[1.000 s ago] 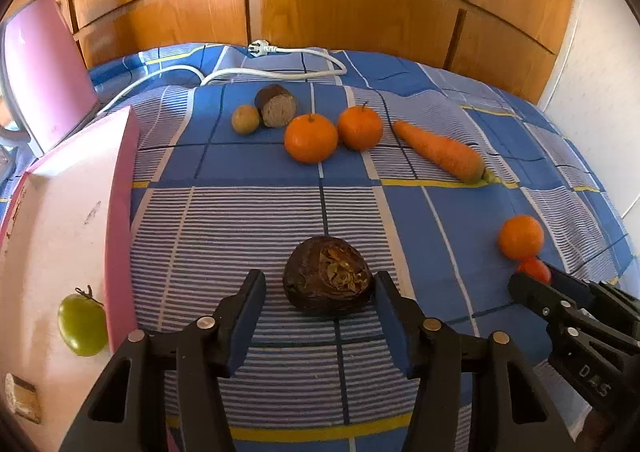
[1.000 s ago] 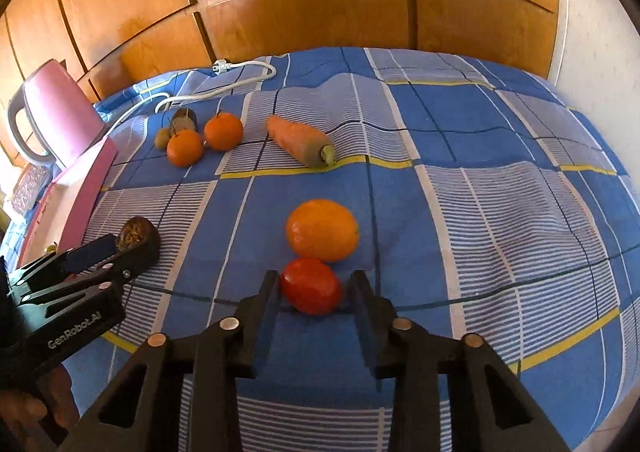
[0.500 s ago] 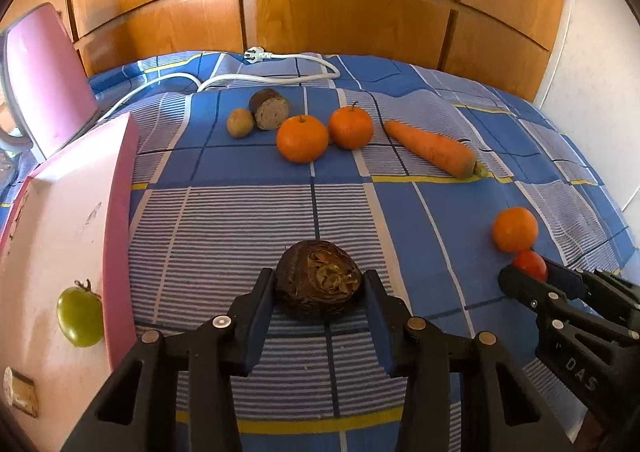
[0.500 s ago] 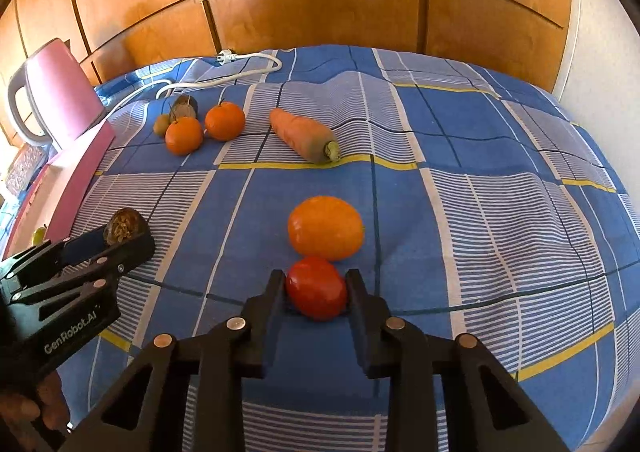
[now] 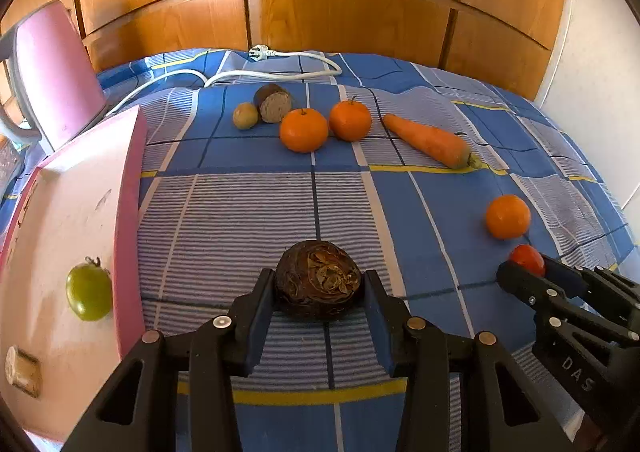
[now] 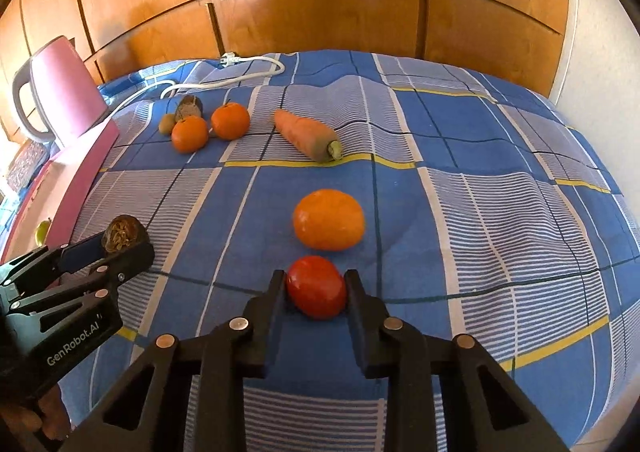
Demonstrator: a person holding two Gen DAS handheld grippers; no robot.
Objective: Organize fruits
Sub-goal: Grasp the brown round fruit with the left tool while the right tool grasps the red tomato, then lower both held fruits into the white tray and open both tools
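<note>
My left gripper [image 5: 318,286] is shut on a dark brown wrinkled fruit [image 5: 318,284] just above the blue checked cloth [image 5: 248,211]. My right gripper [image 6: 316,288] is shut on a red tomato [image 6: 317,287], right behind an orange [image 6: 328,219]. The right gripper also shows in the left wrist view [image 5: 524,272], and the left gripper in the right wrist view [image 6: 120,248]. A pink-rimmed white tray [image 5: 128,187] at the left holds a green tomato [image 5: 89,296].
At the back lie two oranges [image 5: 303,130] [image 5: 350,120], a carrot [image 5: 428,140], a kiwi [image 5: 245,115] and a cut brown fruit [image 5: 273,103]. A white power cable [image 5: 280,69] runs along the far edge. A pink kettle [image 5: 56,71] stands behind the tray.
Both grippers have closed: the left on the brown fruit, the right on the red tomato. Both have shifted slightly forward.
</note>
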